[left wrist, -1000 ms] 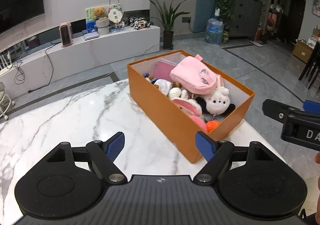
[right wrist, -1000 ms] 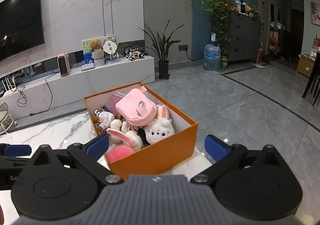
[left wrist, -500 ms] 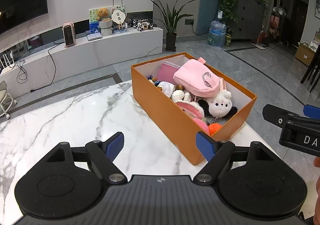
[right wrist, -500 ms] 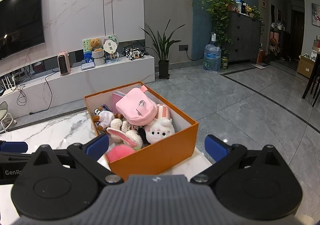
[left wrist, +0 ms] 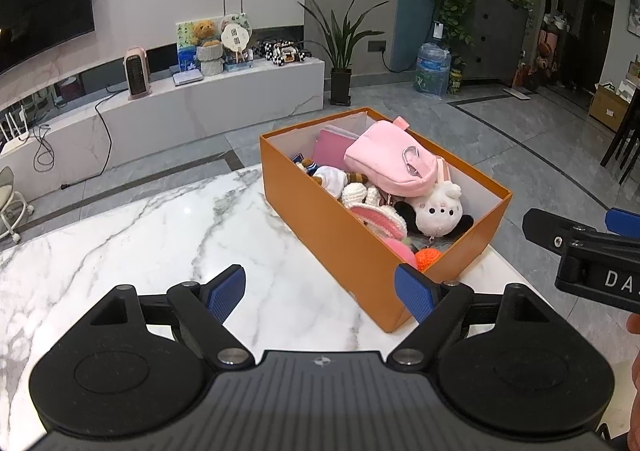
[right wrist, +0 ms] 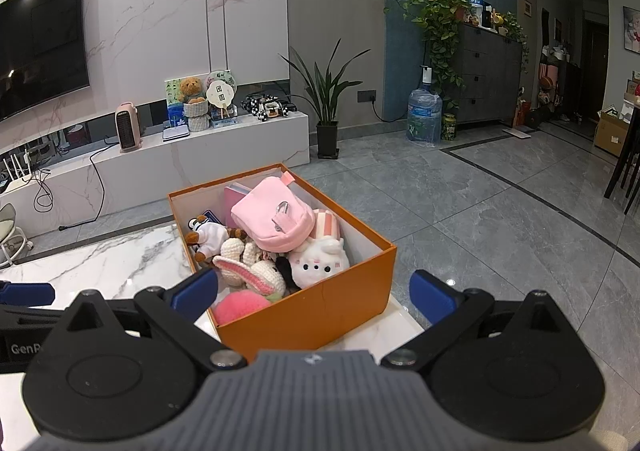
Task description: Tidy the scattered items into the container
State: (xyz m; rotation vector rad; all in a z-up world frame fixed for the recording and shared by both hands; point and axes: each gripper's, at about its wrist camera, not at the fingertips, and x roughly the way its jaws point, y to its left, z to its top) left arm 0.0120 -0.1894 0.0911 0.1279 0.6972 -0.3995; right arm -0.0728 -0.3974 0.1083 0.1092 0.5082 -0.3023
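The orange box [left wrist: 340,235] sits at the far right corner of the marble tabletop [left wrist: 160,235], filled with a pink mini backpack [left wrist: 386,161], a white bunny plush [left wrist: 438,211] and crocheted toys. Left claw [left wrist: 320,293] and right claw [right wrist: 314,297] both hang released, grasping nothing, just short of the box
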